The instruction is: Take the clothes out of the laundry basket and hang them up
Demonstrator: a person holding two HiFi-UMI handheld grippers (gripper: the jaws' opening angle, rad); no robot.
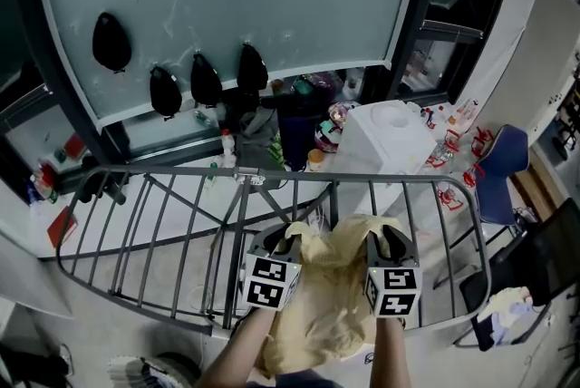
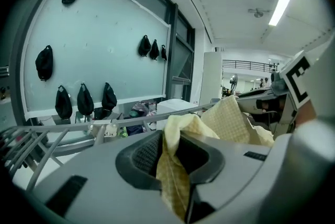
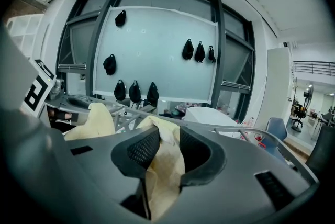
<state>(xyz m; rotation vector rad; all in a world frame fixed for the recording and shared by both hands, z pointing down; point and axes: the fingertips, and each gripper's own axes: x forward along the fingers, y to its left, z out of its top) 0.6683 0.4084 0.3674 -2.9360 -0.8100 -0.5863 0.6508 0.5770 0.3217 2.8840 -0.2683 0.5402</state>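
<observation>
A pale yellow checked garment (image 1: pixel 331 286) is draped over the near rail of a grey metal drying rack (image 1: pixel 272 175), between my two grippers. My left gripper (image 1: pixel 288 241) is at its left top corner. In the left gripper view a fold of the garment (image 2: pixel 178 165) lies between the jaws of the left gripper (image 2: pixel 172 157), with a dark gap beside it. My right gripper (image 1: pixel 390 241) is at the right top corner. There the garment (image 3: pixel 165 165) hangs loosely between the parted jaws of the right gripper (image 3: pixel 162 152).
Black bags (image 1: pixel 111 42) hang on the glass wall behind the rack. A white box (image 1: pixel 390 137) and floor clutter lie beyond the rack's far rail. A blue chair (image 1: pixel 498 164) stands at the right. A ribbed white object (image 1: pixel 145 370) shows at the bottom left.
</observation>
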